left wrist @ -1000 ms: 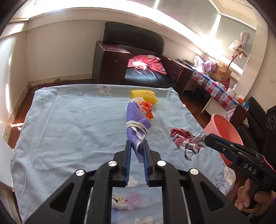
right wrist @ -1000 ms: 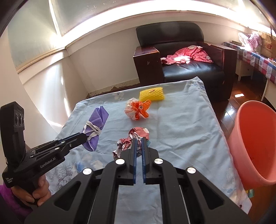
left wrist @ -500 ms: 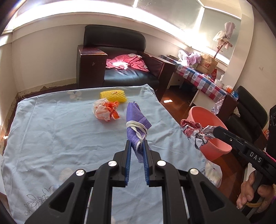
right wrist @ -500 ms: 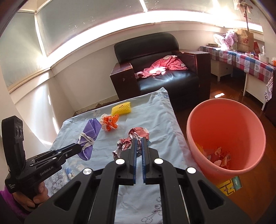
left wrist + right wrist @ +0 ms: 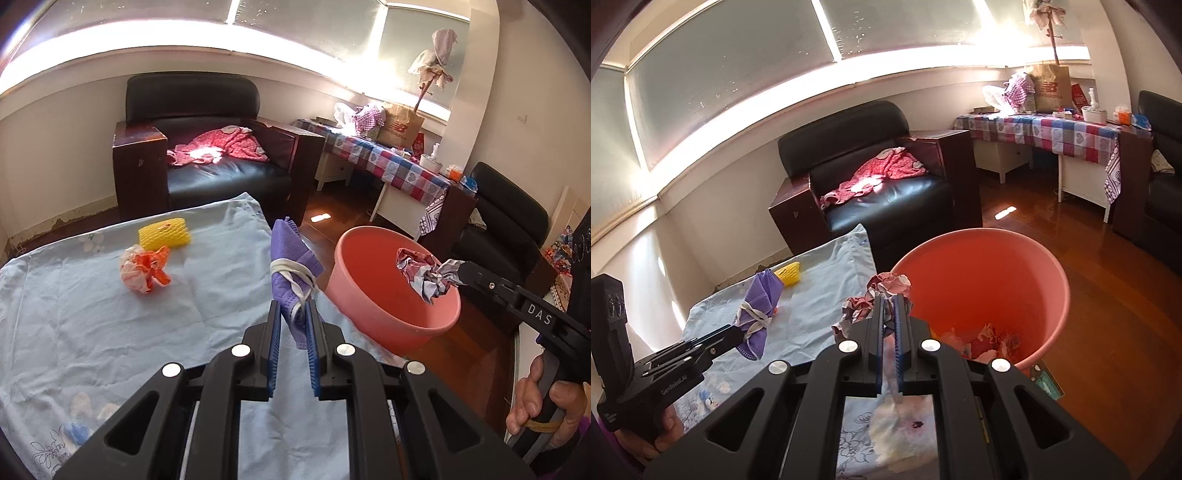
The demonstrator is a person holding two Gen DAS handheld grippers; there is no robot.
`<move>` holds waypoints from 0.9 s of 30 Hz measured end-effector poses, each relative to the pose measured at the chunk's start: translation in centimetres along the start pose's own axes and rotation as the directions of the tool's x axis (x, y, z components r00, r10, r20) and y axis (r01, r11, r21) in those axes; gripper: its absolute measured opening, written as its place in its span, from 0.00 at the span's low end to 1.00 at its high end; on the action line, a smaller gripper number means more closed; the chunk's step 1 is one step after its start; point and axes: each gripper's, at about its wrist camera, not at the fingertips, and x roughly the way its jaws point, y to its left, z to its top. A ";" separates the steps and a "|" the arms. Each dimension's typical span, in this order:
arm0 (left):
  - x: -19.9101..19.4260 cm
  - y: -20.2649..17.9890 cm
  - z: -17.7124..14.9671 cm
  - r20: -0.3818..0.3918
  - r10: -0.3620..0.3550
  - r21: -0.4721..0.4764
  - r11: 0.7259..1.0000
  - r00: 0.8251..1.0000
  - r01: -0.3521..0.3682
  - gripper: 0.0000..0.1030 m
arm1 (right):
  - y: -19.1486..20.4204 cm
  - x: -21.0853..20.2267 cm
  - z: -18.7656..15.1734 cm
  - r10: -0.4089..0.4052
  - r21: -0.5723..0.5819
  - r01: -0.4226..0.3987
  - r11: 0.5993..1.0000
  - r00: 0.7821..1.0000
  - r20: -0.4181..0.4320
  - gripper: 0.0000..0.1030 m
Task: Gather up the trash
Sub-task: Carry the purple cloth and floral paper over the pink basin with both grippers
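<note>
My left gripper (image 5: 293, 314) is shut on a purple face mask (image 5: 290, 266) with white straps, held above the table's right edge; it also shows in the right wrist view (image 5: 759, 310). My right gripper (image 5: 888, 306) is shut on a crumpled red-and-white wrapper (image 5: 877, 295), held over the near rim of the pink bucket (image 5: 1034, 266). In the left wrist view the wrapper (image 5: 424, 273) hangs above the bucket (image 5: 365, 295). An orange-white crumpled bag (image 5: 144, 271) and a yellow foam net (image 5: 164, 232) lie on the light-blue tablecloth (image 5: 92, 332).
The bucket stands on the wooden floor right of the table and holds several crumpled scraps (image 5: 982, 339). A black armchair (image 5: 207, 155) with a red cloth stands behind the table. A checked-cloth side table (image 5: 388, 158) is at the back right.
Both grippers have swung right toward the bucket with their loads. The wrapper is now above the bucket; the mask has reached the table's right edge.
</note>
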 end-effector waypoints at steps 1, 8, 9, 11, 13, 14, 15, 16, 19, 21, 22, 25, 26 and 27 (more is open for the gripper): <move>0.2 -0.6 0.1 0.000 -0.006 0.008 1.000 1.000 0.006 0.12 | -0.5 -0.1 0.0 -0.010 0.008 0.010 1.000 1.000 0.005 0.05; 1.6 -3.9 0.5 -0.009 -0.054 0.061 0.997 0.999 0.054 0.12 | -2.7 -0.5 -0.2 -0.055 0.039 0.055 0.998 0.998 0.017 0.05; 1.8 -4.4 0.5 -0.010 -0.059 0.069 0.996 0.998 0.060 0.12 | -3.0 -0.4 -0.3 -0.060 0.044 0.059 0.997 0.998 0.014 0.05; 2.3 -5.2 0.6 -0.013 -0.068 0.086 0.994 0.998 0.068 0.12 | -3.4 -0.3 -0.4 -0.064 0.056 0.064 0.996 0.998 0.009 0.05; 2.9 -6.0 0.6 -0.018 -0.075 0.100 0.992 0.997 0.077 0.12 | -3.8 -0.1 -0.5 -0.070 0.066 0.070 0.995 0.998 0.004 0.05; 3.3 -6.4 0.7 -0.023 -0.078 0.105 0.991 0.997 0.080 0.12 | -4.0 -0.1 -0.5 -0.072 0.068 0.072 0.995 0.997 0.002 0.05; 3.6 -6.7 0.6 -0.028 -0.081 0.109 0.991 0.996 0.083 0.12 | -4.1 0.0 -0.6 -0.075 0.070 0.075 0.995 0.997 0.000 0.05; 4.0 -7.1 0.6 -0.034 -0.084 0.114 0.990 0.996 0.088 0.12 | -4.3 0.1 -0.6 -0.079 0.072 0.079 0.994 0.997 -0.003 0.05; 4.9 -8.0 0.6 -0.051 -0.098 0.124 0.987 0.994 0.103 0.12 | -4.8 0.2 -0.7 -0.088 0.081 0.089 0.993 0.996 -0.009 0.05; 5.6 -8.6 0.6 -0.059 -0.105 0.133 0.985 0.993 0.112 0.12 | -5.1 0.4 -0.7 -0.094 0.086 0.095 0.992 0.995 -0.012 0.05; 5.9 -8.8 0.7 -0.064 -0.107 0.137 0.984 0.992 0.115 0.12 | -5.4 0.5 -0.8 -0.096 0.092 0.098 0.991 0.995 -0.017 0.05; 6.9 -9.5 0.8 -0.074 -0.107 0.150 0.982 0.992 0.117 0.12 | -5.9 0.8 -0.8 -0.104 0.097 0.106 0.990 0.994 -0.024 0.05; 7.3 -9.7 0.8 -0.078 -0.106 0.153 0.981 0.991 0.117 0.12 | -6.0 1.0 -0.8 -0.108 0.098 0.110 0.989 0.994 -0.027 0.05; 7.5 -9.9 0.8 -0.082 -0.106 0.155 0.981 0.991 0.118 0.12 | -6.1 1.1 -0.8 -0.111 0.099 0.113 0.989 0.993 -0.030 0.05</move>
